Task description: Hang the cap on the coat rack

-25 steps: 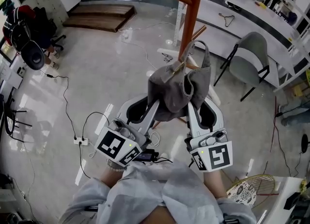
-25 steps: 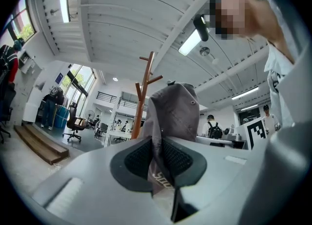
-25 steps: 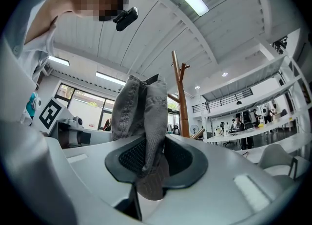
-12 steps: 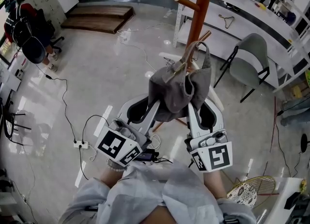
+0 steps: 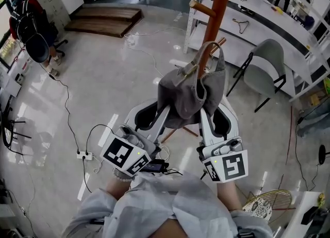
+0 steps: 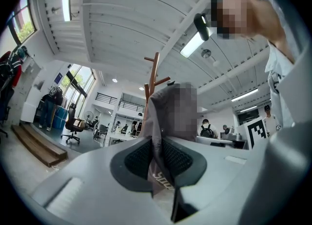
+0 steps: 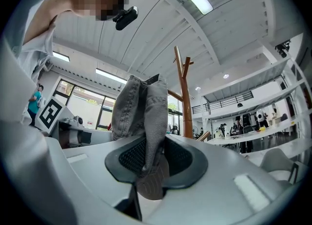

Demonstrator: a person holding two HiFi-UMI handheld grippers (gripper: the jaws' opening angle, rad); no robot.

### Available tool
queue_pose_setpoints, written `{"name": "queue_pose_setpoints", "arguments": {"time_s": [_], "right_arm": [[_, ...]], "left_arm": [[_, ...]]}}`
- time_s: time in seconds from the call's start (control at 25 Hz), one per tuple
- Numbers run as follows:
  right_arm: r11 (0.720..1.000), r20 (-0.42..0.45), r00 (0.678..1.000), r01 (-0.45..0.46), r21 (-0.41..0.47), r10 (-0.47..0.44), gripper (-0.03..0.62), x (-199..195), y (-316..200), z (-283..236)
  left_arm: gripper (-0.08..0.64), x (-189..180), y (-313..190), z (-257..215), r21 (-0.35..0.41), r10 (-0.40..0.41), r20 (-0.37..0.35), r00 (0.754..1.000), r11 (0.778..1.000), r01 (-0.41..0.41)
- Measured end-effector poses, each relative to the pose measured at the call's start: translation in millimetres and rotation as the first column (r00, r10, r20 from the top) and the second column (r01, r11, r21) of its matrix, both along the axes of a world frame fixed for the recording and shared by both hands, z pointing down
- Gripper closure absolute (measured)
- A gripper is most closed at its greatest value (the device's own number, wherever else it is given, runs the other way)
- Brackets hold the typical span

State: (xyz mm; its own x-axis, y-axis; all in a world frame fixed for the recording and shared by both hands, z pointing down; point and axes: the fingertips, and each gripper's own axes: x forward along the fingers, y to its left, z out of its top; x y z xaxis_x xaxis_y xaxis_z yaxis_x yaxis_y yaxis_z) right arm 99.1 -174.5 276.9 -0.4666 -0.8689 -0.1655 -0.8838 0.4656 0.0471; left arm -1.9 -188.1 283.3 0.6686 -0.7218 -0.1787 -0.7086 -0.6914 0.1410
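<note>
Hidden in head view: the fingertips of the left gripper [image 5: 165, 112] and the right gripper [image 5: 204, 114] are lying under the grey denim cap [image 5: 190, 95], so their grip is not showing there.
Cut off: the orange-brown wooden coat rack [image 5: 219, 5] is running out of the top edge in the head view, and the cap is covering its foot.
Hard to make out: a pale wooden peg [image 5: 198, 64] is slanting down from the pole to the cap's top. Whether the cap's arched back strap [image 5: 216, 51] is looping round it or only passing in front cannot be told.
Masked: a mosaic patch is covering the upper cap in the left gripper view.
Left gripper [image 6: 157, 157]: its jaws are standing nearly together, pinching a thin edge of the cap [image 6: 158, 121] between the dark ribbed pads.
Right gripper [image 7: 155, 159]: its jaws are clamping a thicker fold of the cap [image 7: 144, 107], so they are sitting a little apart.
Cap's place: it is being held up between both grippers, right against the rack's lower peg, with the pole [image 7: 184, 97] just behind.
Cap's direction: its fabric is rising upright from both pairs of jaws. Its long axis is running from the person toward the pole, strap end leading.
</note>
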Motion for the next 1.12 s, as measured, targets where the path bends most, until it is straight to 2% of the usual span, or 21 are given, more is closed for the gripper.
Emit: {"name": "queue_pose_setpoints", "arguments": {"time_s": [0.32,0.84,1.12], "right_arm": [[1.000,-0.036,0.999,0.009,0.025,-0.009,0.494,-8.5,-18.4,-15.6],[0.997,-0.071,0.997,0.021,0.068,-0.016,0.494,-24.4,-48.0,-44.8],[0.999,-0.069,0.997,0.022,0.045,-0.019,0.494,-31.1,-63.9,-50.5]], "left_arm": [[0.506,-7.9,-16.0,-14.0,0.035,-0.014,0.005,1.000,0.999,0.014],[0.506,-24.1,-44.4,-42.2,0.083,-0.036,-0.029,0.999,0.996,0.038],[0.506,-31.3,-62.7,-48.0,0.061,-0.039,-0.083,0.996,0.997,0.044]]}}
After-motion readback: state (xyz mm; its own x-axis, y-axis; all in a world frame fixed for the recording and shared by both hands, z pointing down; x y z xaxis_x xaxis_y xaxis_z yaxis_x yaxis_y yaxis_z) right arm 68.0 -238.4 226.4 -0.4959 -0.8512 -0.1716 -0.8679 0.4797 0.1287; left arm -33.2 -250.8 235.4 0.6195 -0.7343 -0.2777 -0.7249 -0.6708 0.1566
